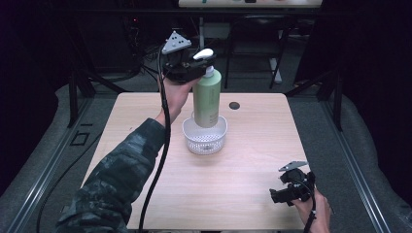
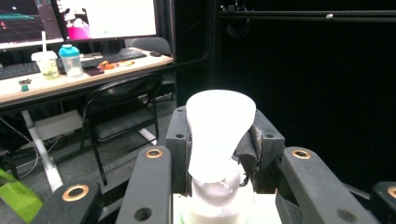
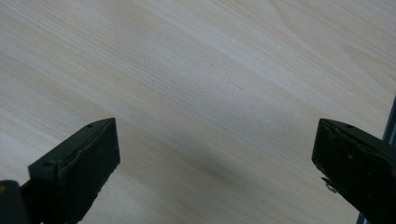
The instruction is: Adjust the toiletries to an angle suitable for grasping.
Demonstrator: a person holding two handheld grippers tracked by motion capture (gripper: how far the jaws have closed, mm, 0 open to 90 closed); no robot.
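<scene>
A tall pale green pump bottle [image 1: 207, 99] stands upright with its base inside a white perforated bowl [image 1: 204, 138] at the table's middle. My left gripper [image 1: 192, 65] is at the bottle's top, shut on the neck under the white pump head [image 1: 203, 54]. In the left gripper view the pump head [image 2: 219, 128] sits squeezed between the two black pads [image 2: 181, 140], with my left gripper [image 2: 219, 154] level. My right gripper [image 1: 278, 195] rests low near the table's front right corner. In the right gripper view my right gripper [image 3: 212, 163] stands wide open over bare wood.
The light wood table [image 1: 252, 145] has a dark round hole [image 1: 234, 105] at its back. Black frame bars and a chair [image 1: 252, 43] stand behind it. Grey floor runs along both sides. A desk with monitors and cups [image 2: 56, 60] lies far off.
</scene>
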